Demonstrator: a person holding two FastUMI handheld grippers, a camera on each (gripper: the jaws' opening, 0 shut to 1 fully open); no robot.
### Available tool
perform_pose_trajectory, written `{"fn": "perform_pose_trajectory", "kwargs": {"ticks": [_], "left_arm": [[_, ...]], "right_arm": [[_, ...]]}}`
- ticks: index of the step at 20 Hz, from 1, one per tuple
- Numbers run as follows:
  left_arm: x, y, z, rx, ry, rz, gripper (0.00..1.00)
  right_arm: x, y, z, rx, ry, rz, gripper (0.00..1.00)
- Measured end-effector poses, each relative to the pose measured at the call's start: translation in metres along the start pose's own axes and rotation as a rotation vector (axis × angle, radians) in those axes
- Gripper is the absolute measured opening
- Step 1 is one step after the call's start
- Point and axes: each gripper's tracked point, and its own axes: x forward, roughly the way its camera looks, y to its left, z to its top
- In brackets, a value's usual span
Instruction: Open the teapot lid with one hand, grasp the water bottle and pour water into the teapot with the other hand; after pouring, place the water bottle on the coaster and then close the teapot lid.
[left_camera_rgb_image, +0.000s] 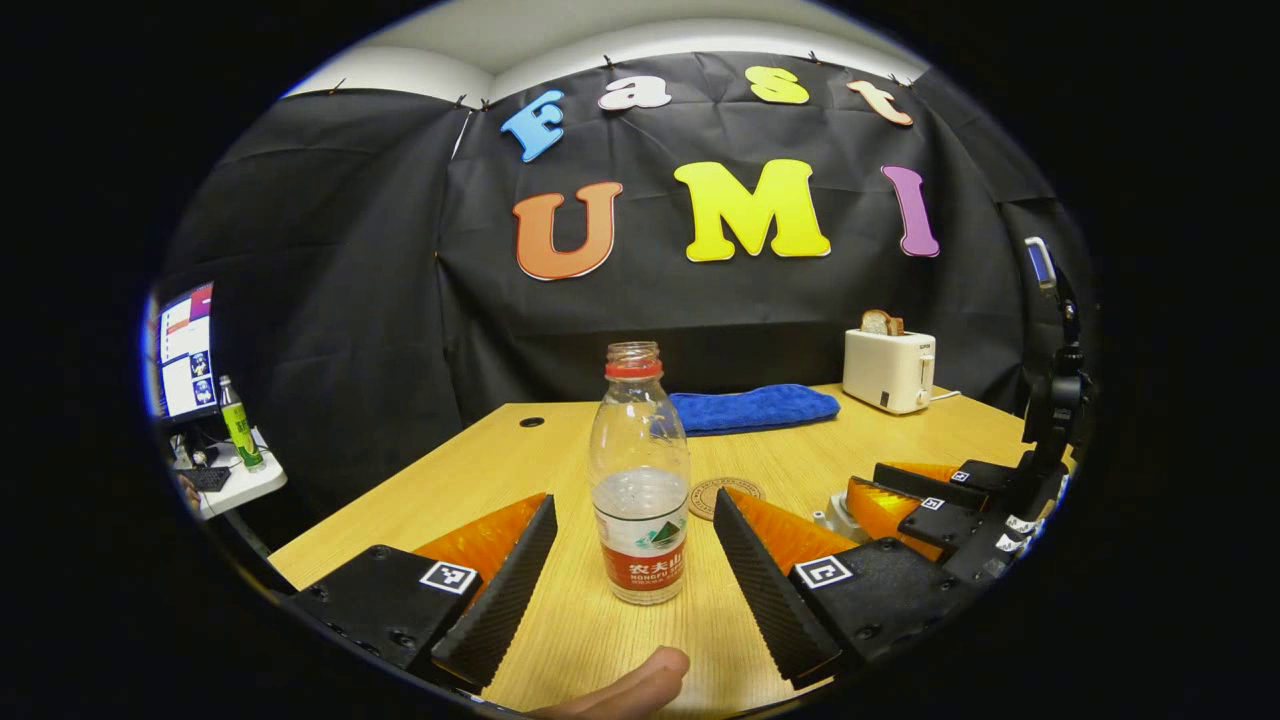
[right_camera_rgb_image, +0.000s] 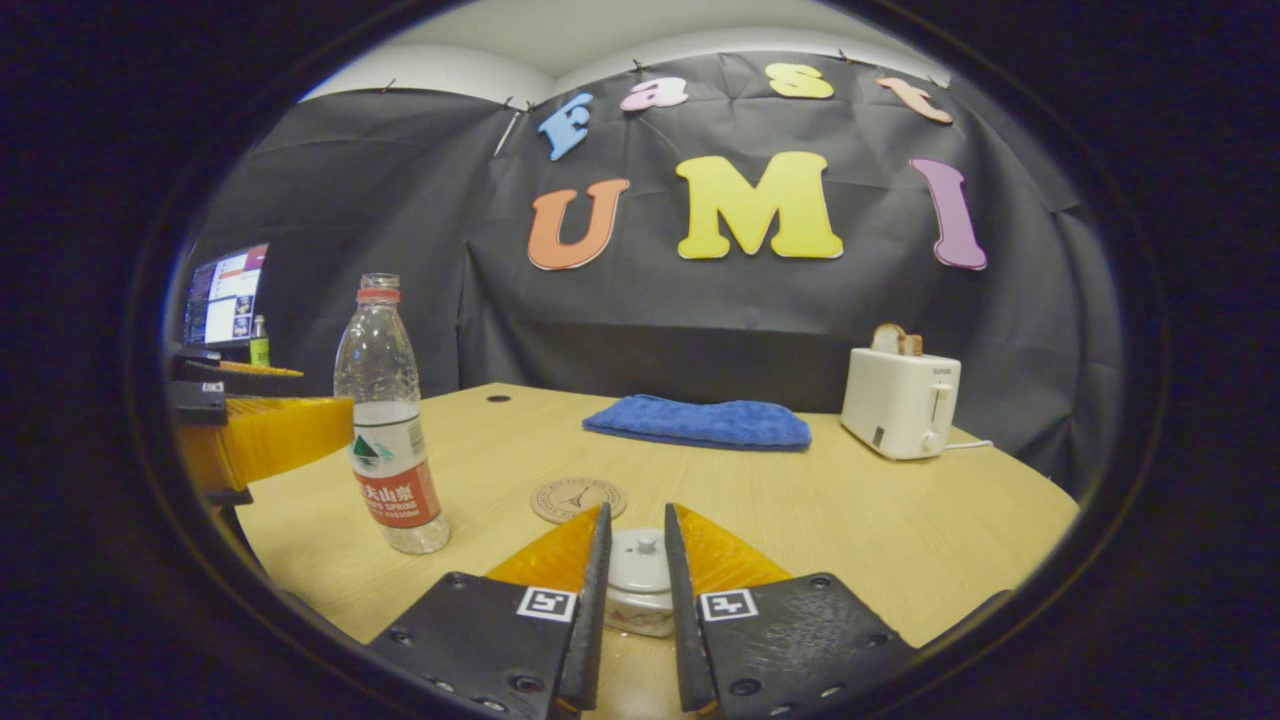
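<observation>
standing uncapped, the water bottle (left_camera_rgb_image: 640, 475) holds little water

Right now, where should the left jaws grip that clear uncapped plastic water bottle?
Grip the clear plastic water bottle around its labelled lower body, coming in level from the near side. It stands upright on the wooden table between the open left gripper jaws; a low hold probably keeps it steady.

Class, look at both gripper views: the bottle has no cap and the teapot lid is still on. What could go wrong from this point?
1. The water bottle stands uncapped and tall between the left gripper's open fingers; an off-centre squeeze could tip it and spill water.
2. The right gripper straddles the teapot lid; its small knob could slip, dropping the lid.
3. The coaster lies close to the teapot, so setting the bottle down there might knock it.
</observation>
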Motion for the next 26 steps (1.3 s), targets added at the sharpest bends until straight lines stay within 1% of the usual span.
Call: {"fn": "perform_pose_trajectory", "kwargs": {"ticks": [4, 5, 6, 7, 8, 9, 10, 11, 12, 13, 18, 20, 22, 24, 26], "left_arm": [[0.001, 0.0, -0.001, 0.005, -0.001, 0.001, 0.99], [0.002, 0.0, 0.0, 0.002, -0.006, 0.001, 0.99], [0.002, 0.001, 0.0, -0.001, -0.01, 0.0, 0.99], [0.002, 0.0, 0.0, -0.005, -0.011, -0.005, 0.99], [0.002, 0.0, -0.001, -0.007, -0.007, -0.01, 0.99], [0.004, -0.001, -0.003, -0.007, -0.003, -0.015, 0.99], [0.004, -0.001, -0.004, -0.009, -0.002, -0.018, 0.99], [0.006, -0.001, -0.006, -0.013, 0.002, -0.02, 0.99], [0.008, -0.001, -0.008, -0.017, 0.004, -0.022, 0.99], [0.009, -0.001, -0.01, -0.019, 0.006, -0.025, 0.99], [0.01, -0.014, -0.013, -0.056, 0.017, -0.084, 0.99], [0.009, -0.013, -0.012, -0.052, 0.002, -0.086, 0.99], [0.01, -0.011, -0.011, -0.046, -0.011, -0.091, 0.99], [0.009, -0.019, -0.011, -0.046, -0.029, -0.133, 0.99], [0.013, -0.015, -0.011, -0.037, -0.056, -0.129, 0.99]], "right_arm": [[0.008, 0.004, 0.0, 0.008, 0.021, 0.016, 0.3], [0.012, 0.002, -0.001, 0.022, 0.033, 0.001, 0.3], [0.015, -0.001, 0.002, 0.037, 0.038, 0.004, 0.16], [0.018, -0.003, 0.001, 0.048, 0.048, 0.005, 0.16], [0.021, -0.005, 0.001, 0.056, 0.05, 0.005, 0.18], [0.019, -0.005, 0.004, 0.071, 0.046, 0.017, 0.16], [0.022, -0.003, 0.002, 0.081, 0.041, 0.019, 0.1], [0.025, -0.002, 0.002, 0.071, 0.035, 0.02, 0.06], [0.023, -0.002, 0.002, 0.06, 0.036, 0.02, 0.06], [0.023, -0.002, 0.003, 0.043, 0.035, 0.022, 0.02], [0.022, -0.003, 0.007, 0.032, 0.038, 0.029, 0.0], [0.016, -0.005, 0.018, 0.036, 0.02, 0.031, 0.0], [0.004, -0.013, 0.033, 0.007, -0.014, 0.013, 0.0], [-0.01, -0.026, 0.049, -0.029, -0.052, -0.022, 0.0], [-0.025, -0.037, 0.059, -0.041, -0.076, -0.048, 0.0]]}}
